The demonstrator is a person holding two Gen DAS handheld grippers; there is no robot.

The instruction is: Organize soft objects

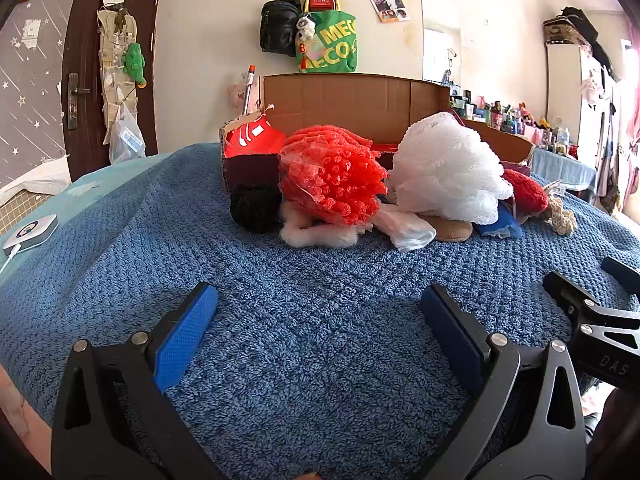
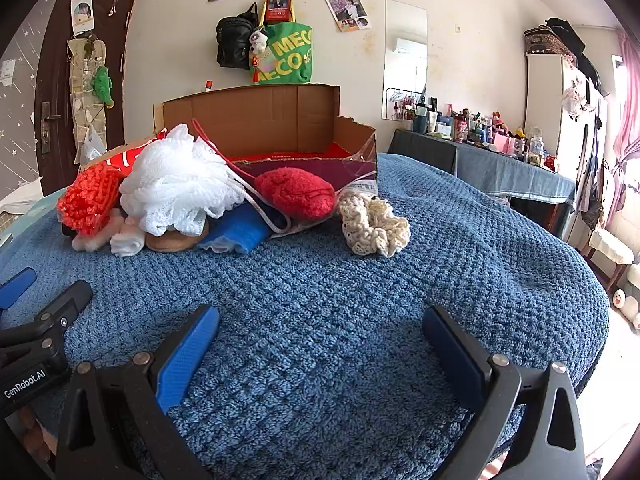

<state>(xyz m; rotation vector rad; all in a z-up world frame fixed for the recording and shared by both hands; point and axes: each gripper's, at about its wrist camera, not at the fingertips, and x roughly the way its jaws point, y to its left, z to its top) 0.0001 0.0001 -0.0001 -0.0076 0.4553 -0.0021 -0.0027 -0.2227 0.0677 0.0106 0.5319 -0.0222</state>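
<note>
A heap of soft things lies on the blue blanket in front of an open cardboard box. The left wrist view shows a red foam net bundle, a white mesh puff, a black woolly lump and white fluff. In the right wrist view I also see a red knitted piece, a blue cloth and a cream crochet piece. My left gripper is open and empty, well short of the heap. My right gripper is open and empty too, beside the left one.
A red cap sits in the box's left end. A white device with a cable lies at the blanket's left edge. A cluttered dresser stands at the right; a door at the left, bags on the wall.
</note>
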